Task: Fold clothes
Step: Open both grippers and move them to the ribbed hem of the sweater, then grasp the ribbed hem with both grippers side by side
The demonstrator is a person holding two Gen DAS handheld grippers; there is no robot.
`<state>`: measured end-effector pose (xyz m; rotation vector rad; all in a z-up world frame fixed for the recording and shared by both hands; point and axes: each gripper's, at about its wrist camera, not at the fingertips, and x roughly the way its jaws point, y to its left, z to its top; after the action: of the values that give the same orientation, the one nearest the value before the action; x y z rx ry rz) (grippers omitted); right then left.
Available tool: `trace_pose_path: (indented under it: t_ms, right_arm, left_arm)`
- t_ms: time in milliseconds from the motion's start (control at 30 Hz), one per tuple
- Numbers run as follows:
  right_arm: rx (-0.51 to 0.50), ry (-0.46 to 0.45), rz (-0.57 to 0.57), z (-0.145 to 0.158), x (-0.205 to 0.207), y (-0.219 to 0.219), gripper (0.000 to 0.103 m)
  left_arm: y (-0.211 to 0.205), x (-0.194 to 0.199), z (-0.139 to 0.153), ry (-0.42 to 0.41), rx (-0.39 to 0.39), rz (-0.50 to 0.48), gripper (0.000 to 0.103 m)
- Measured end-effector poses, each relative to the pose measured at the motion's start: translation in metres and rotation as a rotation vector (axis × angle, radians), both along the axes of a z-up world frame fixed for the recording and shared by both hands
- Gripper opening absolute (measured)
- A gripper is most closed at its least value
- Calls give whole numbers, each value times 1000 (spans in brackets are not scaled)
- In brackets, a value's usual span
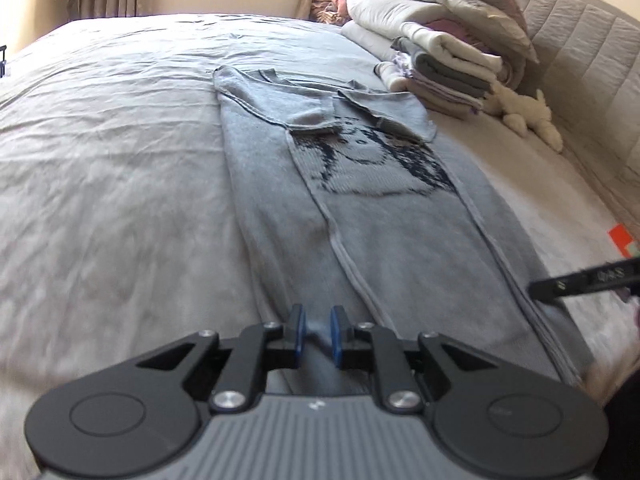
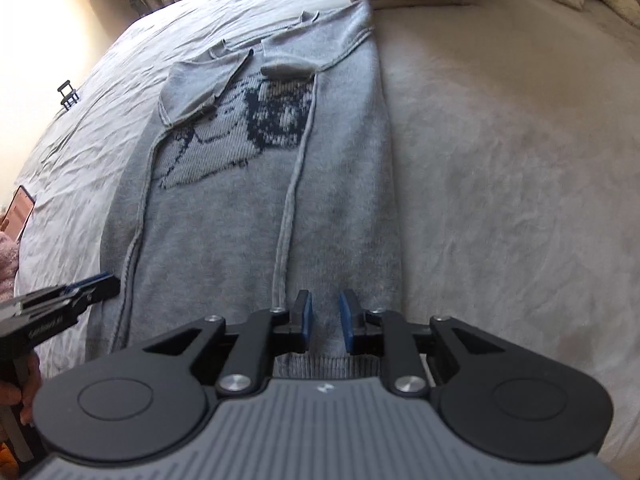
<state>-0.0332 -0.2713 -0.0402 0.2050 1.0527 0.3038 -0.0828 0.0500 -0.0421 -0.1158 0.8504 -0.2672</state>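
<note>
A grey knit sweater point(image 1: 380, 240) lies flat on the bed, inside out, both sides and sleeves folded inward over a dark knitted picture point(image 1: 376, 160). It also shows in the right wrist view point(image 2: 248, 216). My left gripper point(image 1: 317, 326) is open a little over the sweater's near hem, left part. My right gripper point(image 2: 325, 312) is open a little over the hem's right part, with fabric between the blue pads. Each gripper shows at the edge of the other's view: the right one point(image 1: 580, 280), the left one point(image 2: 68, 296).
The bed has a wrinkled grey sheet point(image 1: 112, 140) on the left and a pale blanket point(image 2: 500, 160) on the right. A stack of folded clothes point(image 1: 448, 68), pillows and a white plush toy point(image 1: 528, 116) sit by the padded headboard point(image 1: 580, 48). A phone point(image 2: 18, 212) lies at the left.
</note>
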Motion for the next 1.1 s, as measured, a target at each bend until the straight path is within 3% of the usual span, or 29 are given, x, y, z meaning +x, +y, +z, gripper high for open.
trace_pose_path:
  t_ms: [167,300,467,567,733,833,933,1033,1100]
  right_arm:
    - [18,-6,15,5,-9,1,34]
    - [-4,-8,57,14,-18,1,34]
    - [-35,-6,90,33,-25,-12,36]
    - [-37,21,79,36,-24,-26,38]
    - [-19,140,59,22,-23,-38,38]
    - [14,215,63,10,-23,-39,38]
    - [32,235,70,3,-24,-35,39]
    - [29,241,87,1,-24,-30,33]
    - [27,244,98,0,-24,-27,26]
  left_arm:
    - [-18,-37,5,18,66,-113,18]
    - [-22,-56,17,40,117,-181,21]
    - [1,-55,33,79,52,-136,28]
    - [13,-47,28,134,31,-96,28]
    - [29,-37,9,266,-95,-36,27]
    - [32,-35,2,291,-157,-21,27]
    - [31,-35,-2,303,-190,-16,27]
    - [30,-34,-5,316,-221,-29,27]
    - [28,-33,-7,320,-219,-39,21]
